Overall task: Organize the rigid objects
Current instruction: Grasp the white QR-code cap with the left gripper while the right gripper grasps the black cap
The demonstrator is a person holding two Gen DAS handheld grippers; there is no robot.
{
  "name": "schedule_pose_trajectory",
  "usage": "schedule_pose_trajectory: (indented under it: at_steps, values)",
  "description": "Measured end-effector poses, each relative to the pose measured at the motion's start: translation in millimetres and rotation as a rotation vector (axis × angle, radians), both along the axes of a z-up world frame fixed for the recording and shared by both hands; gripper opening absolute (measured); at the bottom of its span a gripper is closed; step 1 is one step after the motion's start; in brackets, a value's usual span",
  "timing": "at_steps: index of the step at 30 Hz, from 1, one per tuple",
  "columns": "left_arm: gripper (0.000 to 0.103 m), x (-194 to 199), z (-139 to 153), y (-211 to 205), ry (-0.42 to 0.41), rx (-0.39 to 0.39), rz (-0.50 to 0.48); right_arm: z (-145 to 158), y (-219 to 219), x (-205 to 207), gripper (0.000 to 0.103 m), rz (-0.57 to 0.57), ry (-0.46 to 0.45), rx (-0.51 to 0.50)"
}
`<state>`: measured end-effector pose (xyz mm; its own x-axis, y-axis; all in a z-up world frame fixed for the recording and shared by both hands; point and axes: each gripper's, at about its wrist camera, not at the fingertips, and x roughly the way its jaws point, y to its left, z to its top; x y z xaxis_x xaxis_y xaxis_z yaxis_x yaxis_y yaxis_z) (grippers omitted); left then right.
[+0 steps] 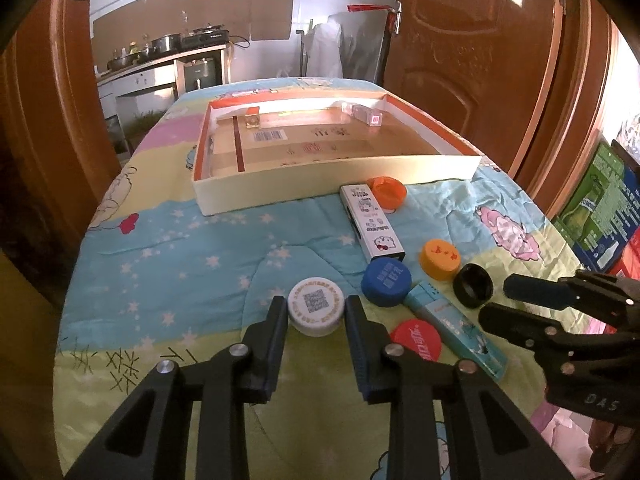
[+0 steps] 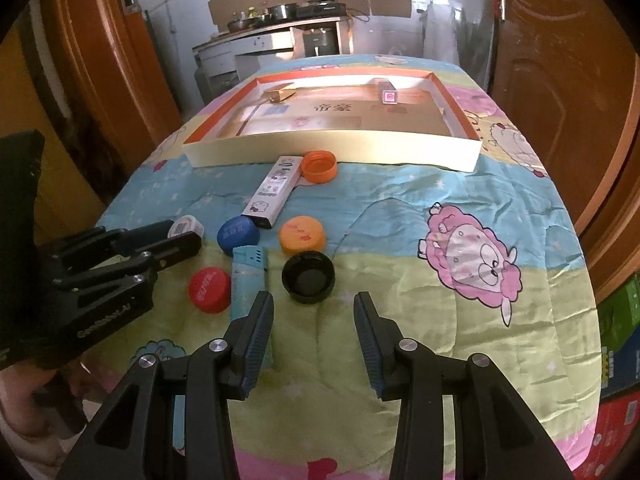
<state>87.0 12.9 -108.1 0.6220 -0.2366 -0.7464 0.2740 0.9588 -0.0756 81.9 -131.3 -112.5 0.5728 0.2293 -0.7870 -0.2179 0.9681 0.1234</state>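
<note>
Your left claw (image 1: pixel 316 312) has its two fingers spread on either side of the round white plastic cap with a QR code printed on top (image 1: pixel 316 306). They flank it closely, but from the left wrist view you cannot tell whether the pads touch its sides yet. It looks set for a sideways pinch, which suits a low, stiff disc like this.

Taking that white cap as your landmark, everything lies on the cartoon-print quilt (image 1: pixel 180 256) covering the surface. Just to its right sits the round blue plastic cap (image 1: pixel 386 282), and near that cap the pale blue oblong lighter (image 1: pixel 456 326) lies flat, with the round red plastic cap (image 1: pixel 416 340) beside it. Further right are the orange plastic cap with small red marks (image 1: pixel 440 259) and the black cap lying open side up (image 2: pixel 308 276).

Beyond the white cap, the long white box with cartoon cat print (image 1: pixel 372 222) points toward the shallow cardboard tray with an orange inner rim (image 1: pixel 320 188), with an upturned orange cap (image 1: pixel 387 191) at the box's far end. The tray seems the likely destination, since two small items already rest near its back wall.

Your right claw (image 2: pixel 314 316) hovers wide open and empty, well right of the white cap and just short of the black one, probably lined up for it.
</note>
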Motion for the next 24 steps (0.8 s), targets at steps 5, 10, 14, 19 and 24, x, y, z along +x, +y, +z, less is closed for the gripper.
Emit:
schedule_pose_trajectory:
  at_steps: [5,10,14,19,24]
  values:
    - [0.030,-1,1,4,-0.004,-0.006,0.008,-2,7,5,0.041,0.011,-0.006,-0.027]
    - [0.030,-1,0,7,0.001,-0.011,0.014,-2,14,10,0.030,0.029,-0.008,-0.054]
    - [0.030,-1,0,8,0.003,-0.015,0.017,-6,17,13,0.029,0.039,-0.004,-0.068]
    - [0.030,-1,0,8,0.001,-0.020,0.018,-6,18,15,0.029,0.049,-0.004,-0.073]
    - [0.030,-3,2,10,-0.005,-0.025,0.023,-6,18,13,0.028,0.047,-0.003,-0.070]
